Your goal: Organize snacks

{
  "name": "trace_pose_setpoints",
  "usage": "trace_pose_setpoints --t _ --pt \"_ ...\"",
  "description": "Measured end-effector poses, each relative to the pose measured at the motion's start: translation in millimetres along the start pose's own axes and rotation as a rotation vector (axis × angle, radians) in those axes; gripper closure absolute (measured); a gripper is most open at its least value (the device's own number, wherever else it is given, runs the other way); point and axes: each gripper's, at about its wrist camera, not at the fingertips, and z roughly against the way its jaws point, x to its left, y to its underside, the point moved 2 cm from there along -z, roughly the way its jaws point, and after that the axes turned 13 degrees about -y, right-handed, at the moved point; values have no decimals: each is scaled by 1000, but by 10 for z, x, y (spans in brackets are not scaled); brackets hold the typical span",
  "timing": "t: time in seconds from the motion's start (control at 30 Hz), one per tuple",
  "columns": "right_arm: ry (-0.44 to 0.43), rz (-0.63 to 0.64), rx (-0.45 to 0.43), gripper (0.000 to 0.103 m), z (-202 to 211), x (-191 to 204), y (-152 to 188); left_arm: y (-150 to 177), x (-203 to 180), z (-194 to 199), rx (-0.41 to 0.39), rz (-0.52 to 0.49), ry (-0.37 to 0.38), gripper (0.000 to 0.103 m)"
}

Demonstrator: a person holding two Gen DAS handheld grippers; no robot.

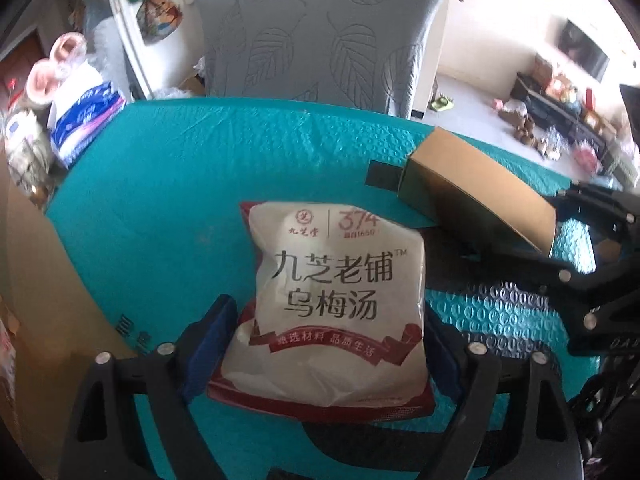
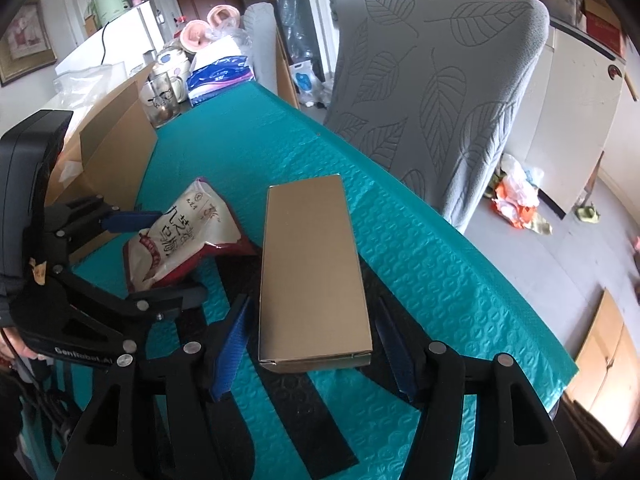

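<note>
Two grippers work over a table w/ a teal bubble-wrap cover (image 1: 168, 168). Left gripper (image 1: 324, 344) has its blue pads either side of a white snack bag (image 1: 340, 304) w/ red trim and Chinese print; the bag fills the gap btwn the pads, which sit right at its edges, but can't tell if they press on it. The bag lies on the cover near the table's middle, slightly propped up in the right wrist view (image 2: 180, 236). Right gripper (image 2: 316, 344) stands w/ fingers apart around the near end of a plain brown cardboard box (image 2: 312, 276); clear gaps show on both sides, so no grip. The box lies flat, long side pointing away, just beside the bag, over black tape strips (image 2: 316, 420). A grey leaf-pattern chair (image 1: 320, 32) stands behind the table. A tissue pack (image 1: 84, 120) sits at the far left corner.
</note>
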Motion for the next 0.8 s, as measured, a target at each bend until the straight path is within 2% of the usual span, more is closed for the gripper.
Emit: trace_pose_setpoints --t 0.1,0.17,0.3,0.53,0.7,0.8 --pt "-8 14 12 44 6 43 35 53 -65 96 7 -30 -61 35" --pt "-14 38 27 48 13 94 60 124 -152 171 -1 -59 -91 35" --pt "-30 67 39 51 38 170 142 278 -222 293 14 -36 -67 36" --pt "-29 86 41 56 190 247 298 506 -216 430 53 62 -63 36" --pt "-57 117 57 56 347 315 513 727 -274 606 65 119 -4 36" --pt "-61 133 62 56 443 353 648 849 -356 666 72 117 -9 36"
